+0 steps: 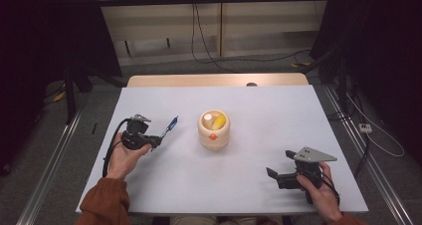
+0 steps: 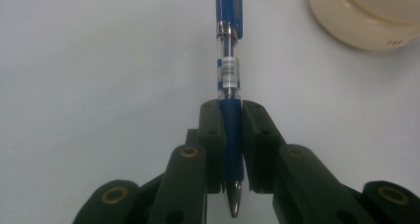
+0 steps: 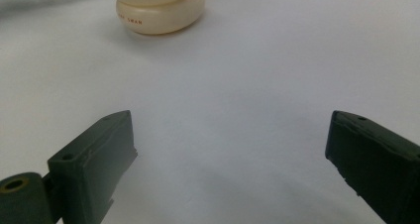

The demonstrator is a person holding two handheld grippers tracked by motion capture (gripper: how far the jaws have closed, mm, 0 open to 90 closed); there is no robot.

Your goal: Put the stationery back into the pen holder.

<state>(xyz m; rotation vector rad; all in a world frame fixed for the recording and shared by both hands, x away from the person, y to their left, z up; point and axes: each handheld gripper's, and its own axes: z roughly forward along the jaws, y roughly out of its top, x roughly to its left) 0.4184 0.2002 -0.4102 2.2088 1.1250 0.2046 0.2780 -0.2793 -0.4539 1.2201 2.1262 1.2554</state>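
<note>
A blue pen [image 2: 229, 65] with a clear middle section is clamped between the jaws of my left gripper [image 2: 231, 110], its metal tip pointing back toward the camera. From above, the left gripper [image 1: 158, 138] is held over the table's left side, and the pen [image 1: 171, 123] sticks out toward a cream-coloured round holder [image 1: 214, 130]. The holder stands at the table's middle with a yellow object inside. My right gripper [image 1: 282, 164] sits near the front right, open, with nothing between its jaws [image 3: 230, 149]. The holder's base [image 3: 161, 16] lies far ahead of it.
The white table top [image 1: 259, 110] has a wooden strip at its far edge. Dark curtains hang on both sides, and cables run across the floor behind and to the right.
</note>
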